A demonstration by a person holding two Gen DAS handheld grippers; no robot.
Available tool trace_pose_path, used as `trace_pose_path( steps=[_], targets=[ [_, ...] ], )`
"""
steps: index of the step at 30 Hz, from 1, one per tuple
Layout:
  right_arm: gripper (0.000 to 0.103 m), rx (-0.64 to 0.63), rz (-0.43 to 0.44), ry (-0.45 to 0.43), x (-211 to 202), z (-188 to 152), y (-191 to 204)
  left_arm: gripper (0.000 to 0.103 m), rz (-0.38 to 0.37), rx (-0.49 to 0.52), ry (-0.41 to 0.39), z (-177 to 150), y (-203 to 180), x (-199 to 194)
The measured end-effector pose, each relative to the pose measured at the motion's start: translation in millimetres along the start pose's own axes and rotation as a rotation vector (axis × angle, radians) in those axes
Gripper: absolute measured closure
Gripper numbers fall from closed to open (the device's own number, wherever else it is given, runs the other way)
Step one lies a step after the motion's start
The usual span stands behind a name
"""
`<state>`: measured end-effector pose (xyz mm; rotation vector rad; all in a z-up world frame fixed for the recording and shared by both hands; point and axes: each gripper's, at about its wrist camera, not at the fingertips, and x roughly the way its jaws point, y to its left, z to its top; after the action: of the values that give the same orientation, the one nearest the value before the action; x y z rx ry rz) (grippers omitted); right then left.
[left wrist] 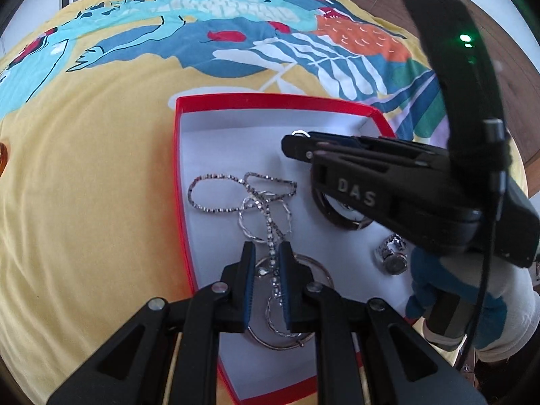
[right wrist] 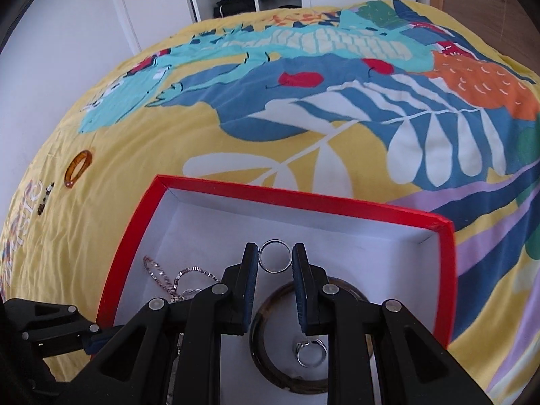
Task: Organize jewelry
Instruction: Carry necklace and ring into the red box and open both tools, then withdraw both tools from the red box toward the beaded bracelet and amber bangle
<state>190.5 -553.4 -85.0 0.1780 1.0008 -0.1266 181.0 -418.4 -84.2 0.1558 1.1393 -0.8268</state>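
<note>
A red box (left wrist: pixel 270 99) with a white inside lies on a yellow patterned bedspread. My left gripper (left wrist: pixel 266 246) is low over the box's near half. A rhinestone necklace (left wrist: pixel 271 233) runs between its blue pads, which are shut on it, and the rest lies looped on the box floor. My right gripper (right wrist: pixel 275 248) is shut on a plain silver ring (right wrist: pixel 274 271), held upright just above the box floor near the far wall (right wrist: pixel 303 199). From the left wrist, the right gripper (left wrist: pixel 297 141) and the silver ring (left wrist: pixel 298 132) are at the box's far right.
In the box lie a dark bangle (right wrist: pixel 290 381), a silver ring with a stone (right wrist: pixel 310 354), a large thin hoop (left wrist: pixel 324 276) and thin silver chains. An amber bangle (right wrist: pixel 78 168) and small dark beads (right wrist: pixel 45 199) lie on the bedspread to the left. A gloved hand (left wrist: pixel 425 290) holds the right gripper.
</note>
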Motion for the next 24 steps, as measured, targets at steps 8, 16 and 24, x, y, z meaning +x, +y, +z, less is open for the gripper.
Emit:
trace_pose_path(
  steps=[8,16,24],
  targets=[
    [0.072,0.012,-0.016,0.010,-4,-1,-3,0.087,-0.010,-0.033,-0.006,-1,5,-8],
    [0.070,0.076,-0.019,-0.046,-48,-10,-11,0.077,-0.031,-0.027,-0.024,-1,-1,-36],
    [0.066,0.089,-0.014,-0.117,-122,-33,5,0.077,0.000,-0.016,-0.115,-26,2,-110]
  ],
)
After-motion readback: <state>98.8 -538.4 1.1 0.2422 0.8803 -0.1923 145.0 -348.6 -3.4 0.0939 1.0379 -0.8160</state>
